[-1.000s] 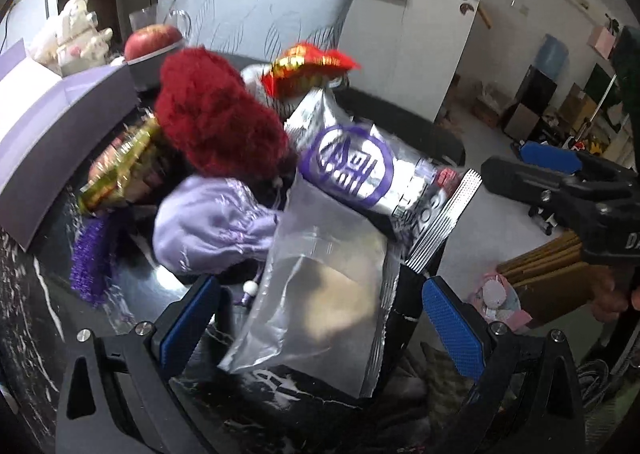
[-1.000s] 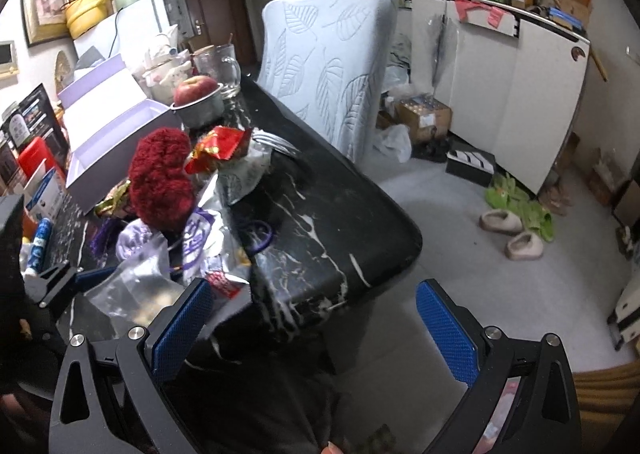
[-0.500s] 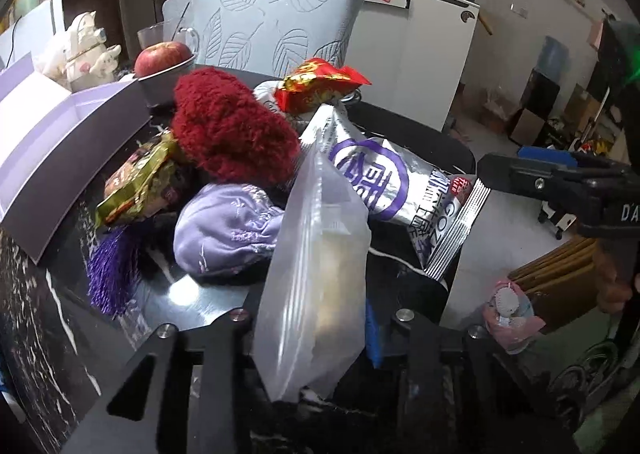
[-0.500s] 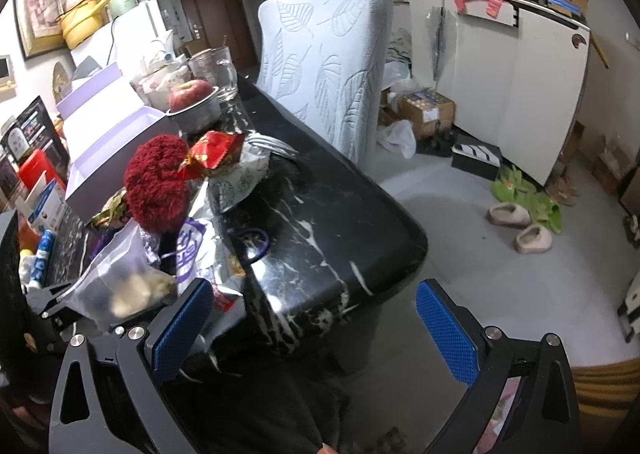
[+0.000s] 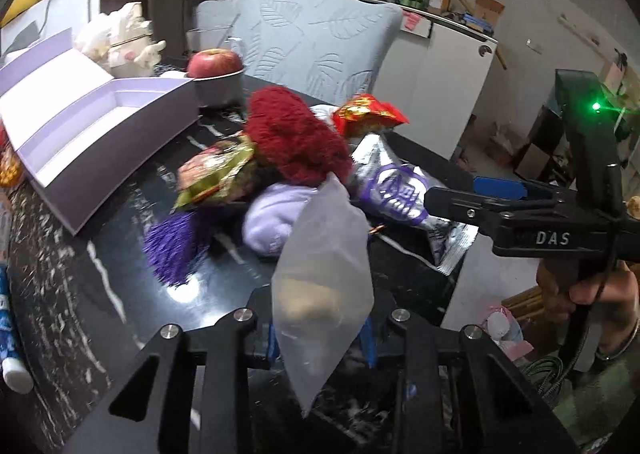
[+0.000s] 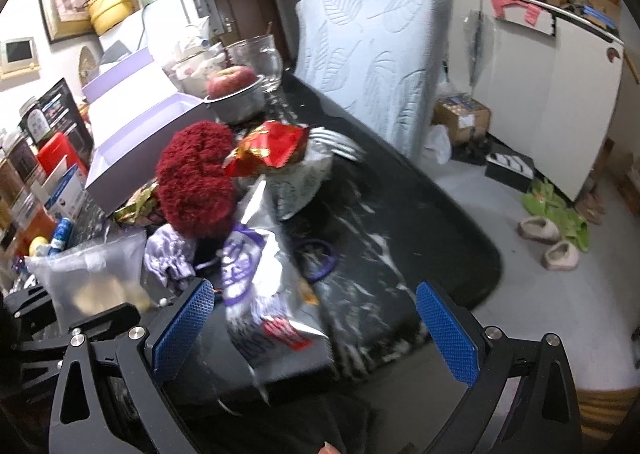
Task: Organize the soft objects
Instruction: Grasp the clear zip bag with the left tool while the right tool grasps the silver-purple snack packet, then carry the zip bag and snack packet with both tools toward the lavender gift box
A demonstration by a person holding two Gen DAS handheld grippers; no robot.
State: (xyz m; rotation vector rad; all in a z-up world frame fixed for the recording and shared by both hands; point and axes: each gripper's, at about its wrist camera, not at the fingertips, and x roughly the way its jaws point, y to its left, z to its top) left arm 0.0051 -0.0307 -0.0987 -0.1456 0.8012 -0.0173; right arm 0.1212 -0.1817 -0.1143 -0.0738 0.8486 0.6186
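The clear plastic zip bag of pale lumps (image 5: 322, 286) is pinched in the left gripper (image 5: 322, 338) above the black marble table (image 5: 80, 294), right gripper (image 6: 316, 334) spread, likely needing carrying to the open lilac box (image 5: 100, 125).

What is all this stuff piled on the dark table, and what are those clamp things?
clear zip bag: 1, see-through with pale lumps inside, pinched in the left gripper
fluffy ball: 1, dark red, top of the pile
silver snack bag: 1, silver with purple print, right of the pile
red snack packet: 1, red and gold, behind the fluffy ball
green snack packet: 1, green and pink, left of the pile
lilac pouch: 1, pale purple, under the fluffy ball
tassel: 1, purple, beside the pouch
apple: 1, red, in a grey bowl
open box: 1, lilac, far left
table: 1, black marble
left gripper: shut on the zip bag
right gripper: open, empty, above the table edge
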